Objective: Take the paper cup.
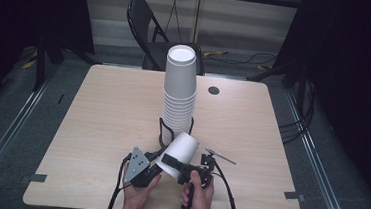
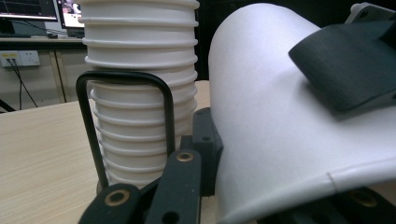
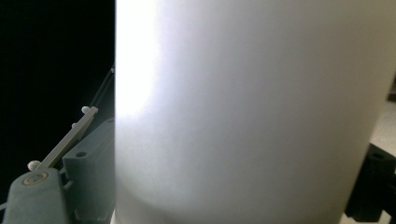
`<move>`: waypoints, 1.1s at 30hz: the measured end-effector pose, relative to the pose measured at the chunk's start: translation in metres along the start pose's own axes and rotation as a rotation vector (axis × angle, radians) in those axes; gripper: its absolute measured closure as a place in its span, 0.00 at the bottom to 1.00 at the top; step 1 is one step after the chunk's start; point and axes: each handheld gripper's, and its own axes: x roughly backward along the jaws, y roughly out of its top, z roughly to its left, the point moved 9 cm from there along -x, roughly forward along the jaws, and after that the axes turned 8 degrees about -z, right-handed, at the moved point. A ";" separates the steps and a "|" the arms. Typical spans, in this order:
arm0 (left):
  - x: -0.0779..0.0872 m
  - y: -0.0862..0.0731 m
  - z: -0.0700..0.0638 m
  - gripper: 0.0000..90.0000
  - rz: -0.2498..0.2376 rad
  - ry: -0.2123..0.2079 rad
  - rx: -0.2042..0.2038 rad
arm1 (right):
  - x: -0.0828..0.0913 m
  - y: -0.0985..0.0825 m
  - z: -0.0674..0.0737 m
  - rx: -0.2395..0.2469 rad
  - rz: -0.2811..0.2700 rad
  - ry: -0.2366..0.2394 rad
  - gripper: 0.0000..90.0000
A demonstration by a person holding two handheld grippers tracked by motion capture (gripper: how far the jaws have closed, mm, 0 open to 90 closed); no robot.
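A single white paper cup [image 1: 182, 149] lies tilted above the table's front middle, its base pointing up toward the stack. My left gripper [image 1: 157, 170] is shut on its rim end from the left; in the left gripper view the cup [image 2: 280, 121] sits between the jaws. My right gripper [image 1: 178, 165] is shut across the same cup from the right, one black finger [image 2: 345, 65] lying on its wall. In the right gripper view the cup [image 3: 243, 112] spans the gap between the jaws. Just behind stands a tall stack of white cups [image 1: 179, 89] in a black wire holder [image 2: 88, 112].
A thin grey stick [image 1: 221, 156] lies on the wooden table [image 1: 97, 117] right of the held cup. A dark round grommet [image 1: 213, 90] sits at the back right. A black folding chair [image 1: 147, 29] stands behind the table. Cables trail off the front edge.
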 end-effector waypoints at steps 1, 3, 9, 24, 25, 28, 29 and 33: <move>0.000 0.000 0.000 0.94 0.001 0.000 0.004 | 0.000 0.002 0.000 0.014 -0.011 -0.005 0.12; 0.001 0.000 -0.001 0.94 0.002 -0.002 0.011 | 0.000 0.004 0.000 0.018 -0.016 -0.007 0.12; 0.004 -0.001 -0.002 0.95 0.024 -0.033 0.031 | 0.003 0.015 -0.002 0.034 -0.048 -0.025 0.13; 0.013 -0.005 -0.004 0.95 0.135 -0.113 0.017 | 0.016 0.038 -0.011 0.103 -0.100 -0.084 0.15; 0.014 -0.006 -0.004 0.95 0.141 -0.113 0.016 | 0.017 0.040 -0.011 0.107 -0.107 -0.083 0.15; 0.015 -0.006 -0.003 0.96 0.149 -0.121 0.028 | 0.019 0.044 -0.011 0.125 -0.114 -0.090 0.15; 0.015 -0.006 -0.003 0.96 0.149 -0.129 0.035 | 0.020 0.045 -0.011 0.129 -0.117 -0.089 0.15; 0.018 -0.007 0.000 0.96 0.166 -0.133 0.056 | 0.022 0.049 -0.012 0.162 -0.128 -0.101 0.14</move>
